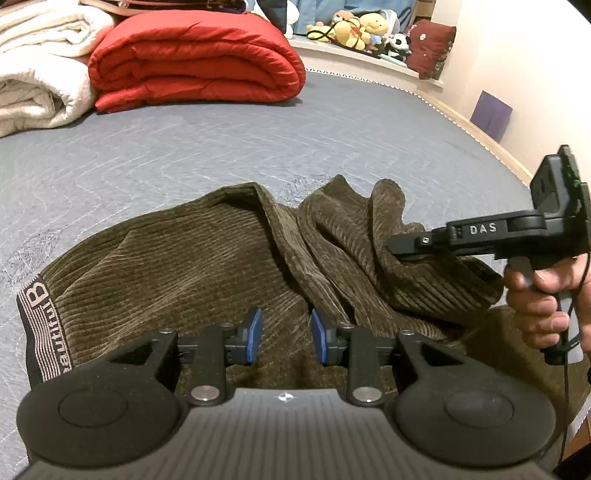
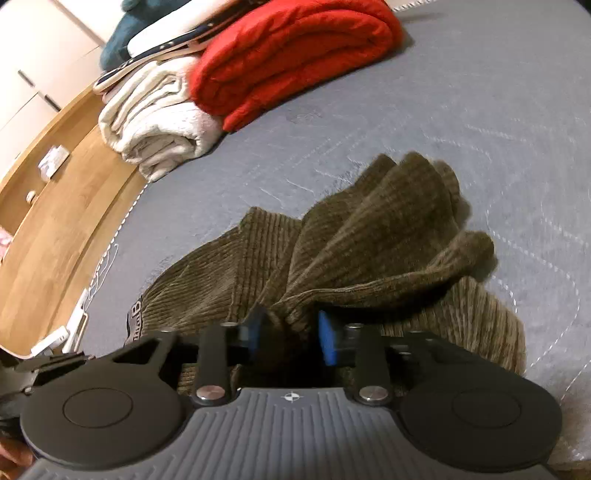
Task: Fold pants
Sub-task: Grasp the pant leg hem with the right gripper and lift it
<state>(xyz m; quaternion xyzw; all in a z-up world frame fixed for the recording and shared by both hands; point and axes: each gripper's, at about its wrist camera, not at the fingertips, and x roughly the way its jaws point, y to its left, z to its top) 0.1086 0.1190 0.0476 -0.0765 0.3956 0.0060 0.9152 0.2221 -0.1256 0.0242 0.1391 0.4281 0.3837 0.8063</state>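
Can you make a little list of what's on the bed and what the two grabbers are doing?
pants: brown corduroy pants, bunched up on the grey bed
waistband: striped band with letters, at the left end
left gripper: left gripper open, above the pants, holding nothing
right gripper: right gripper with a fold of pants between its pads
behind: red blanket beside a white blanket

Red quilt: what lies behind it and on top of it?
Beside the red quilt lies a folded white blanket; a flat white, navy-trimmed item rests across the blanket's top. Stuffed toys line a ledge beyond. Whatever is directly behind stays hidden.
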